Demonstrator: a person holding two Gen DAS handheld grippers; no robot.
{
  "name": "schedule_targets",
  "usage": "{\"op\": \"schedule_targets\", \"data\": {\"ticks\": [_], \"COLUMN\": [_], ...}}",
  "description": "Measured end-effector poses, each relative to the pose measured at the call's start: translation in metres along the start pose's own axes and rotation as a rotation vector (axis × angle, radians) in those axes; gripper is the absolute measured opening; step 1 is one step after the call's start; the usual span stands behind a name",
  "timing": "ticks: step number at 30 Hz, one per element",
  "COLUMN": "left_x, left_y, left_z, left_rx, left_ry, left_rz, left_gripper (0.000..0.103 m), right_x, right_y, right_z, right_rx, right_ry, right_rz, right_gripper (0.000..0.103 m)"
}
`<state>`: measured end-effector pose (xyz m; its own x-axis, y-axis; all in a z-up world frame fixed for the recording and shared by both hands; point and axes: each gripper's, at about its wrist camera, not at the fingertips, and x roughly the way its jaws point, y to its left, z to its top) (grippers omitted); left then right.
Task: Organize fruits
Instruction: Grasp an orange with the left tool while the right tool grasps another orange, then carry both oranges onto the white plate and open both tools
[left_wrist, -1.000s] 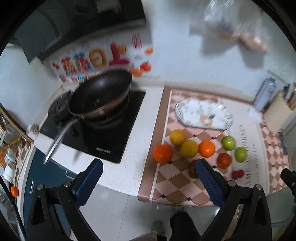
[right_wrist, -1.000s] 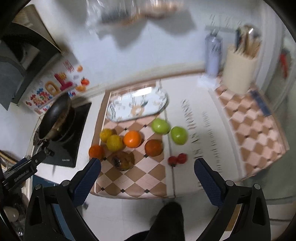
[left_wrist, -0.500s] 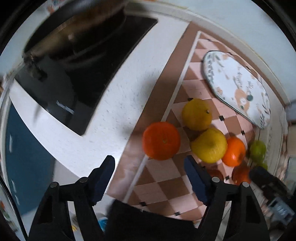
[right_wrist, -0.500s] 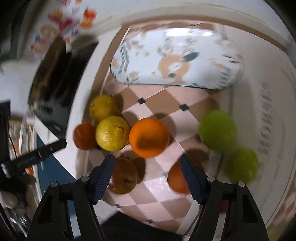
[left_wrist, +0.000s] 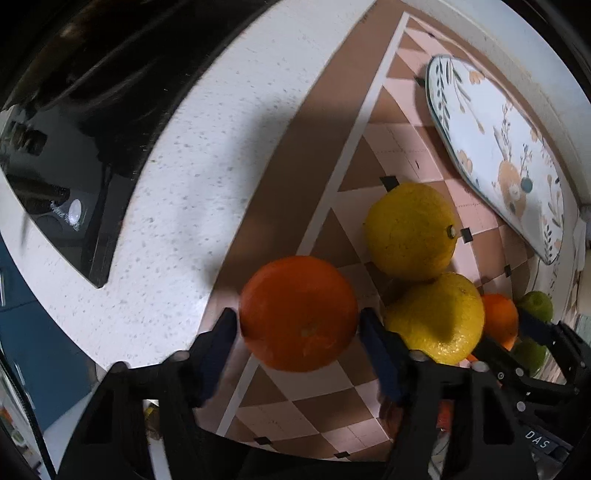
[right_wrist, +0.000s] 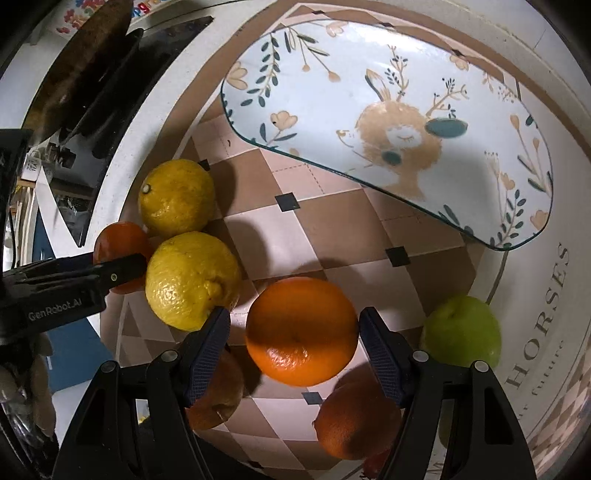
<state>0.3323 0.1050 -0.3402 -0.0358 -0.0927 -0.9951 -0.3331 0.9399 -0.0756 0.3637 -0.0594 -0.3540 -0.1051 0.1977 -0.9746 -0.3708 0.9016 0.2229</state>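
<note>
Left hand-held gripper (left_wrist: 298, 325) brackets the deep-orange round tangerine (left_wrist: 299, 314) at the edge of the checked pink-and-brown mat (left_wrist: 369, 155); its ribbed blue pads (left_wrist: 221, 332) meet the fruit's sides, so it appears to be clasping it, ready to lift. Right hand-held gripper (right_wrist: 295, 332) straddles the paler dimpled orange (right_wrist: 302, 330), with narrow gaps visible at both pads: not yet closed. Two knobbly yellow lemons (right_wrist: 176, 197) lie touching between the two grasps. The glossy oblong plate with rabbit and floral print (right_wrist: 258, 122), the probable destination, lies bare just behind on the worktop (left_wrist: 177, 177).
</note>
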Motion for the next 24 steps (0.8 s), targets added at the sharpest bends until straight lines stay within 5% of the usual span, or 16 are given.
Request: {"op": "schedule_targets", "data": {"ticks": [14, 24], "left_x": [-0.018, -0.132], "left_y": [-0.027, -0.098], "left_z": [0.0, 0.026], "left_rx": [0.052, 0.187], "left_ry": [-0.045, -0.21], "left_rz": [0.006, -0.132], "left_gripper": [0.062, 0.062], "right_x": [-0.01, -0.1], "right_y": [-0.01, -0.061], "right_z": [-0.012, 0.01], "right_rx": [0.08, 0.197], "right_ry": [-0.028, -0.207], "right_rz": [0.02, 0.07], "right_gripper": [0.065, 0.065]}}
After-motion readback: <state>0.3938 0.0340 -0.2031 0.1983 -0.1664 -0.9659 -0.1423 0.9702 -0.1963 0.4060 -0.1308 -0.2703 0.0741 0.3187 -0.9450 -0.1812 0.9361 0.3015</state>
